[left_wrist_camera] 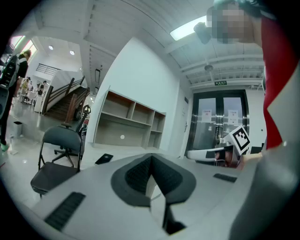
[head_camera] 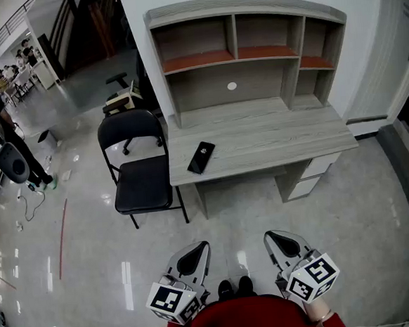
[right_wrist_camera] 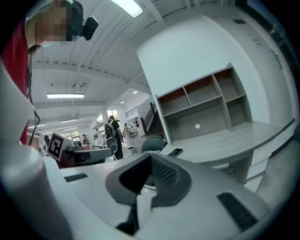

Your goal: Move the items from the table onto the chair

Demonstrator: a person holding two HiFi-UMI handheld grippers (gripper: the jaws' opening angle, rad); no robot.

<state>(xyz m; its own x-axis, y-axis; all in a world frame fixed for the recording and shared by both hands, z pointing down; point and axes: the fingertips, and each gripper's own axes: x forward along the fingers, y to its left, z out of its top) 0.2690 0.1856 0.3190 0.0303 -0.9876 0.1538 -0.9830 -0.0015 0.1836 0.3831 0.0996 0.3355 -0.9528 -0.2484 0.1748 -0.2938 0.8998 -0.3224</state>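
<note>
A black phone lies flat near the left front edge of the grey wooden desk; it also shows small as the phone and the phone. A black folding chair stands just left of the desk, its seat bare, seen too as the chair. My left gripper and right gripper hang low in front of the person's body, well short of the desk. Both are shut with nothing between the jaws.
The desk carries a hutch of open shelves with nothing on them. A drawer unit sits under its right side. An office chair stands behind the folding chair. A person stands far left on the glossy floor. Glass doors are to the right.
</note>
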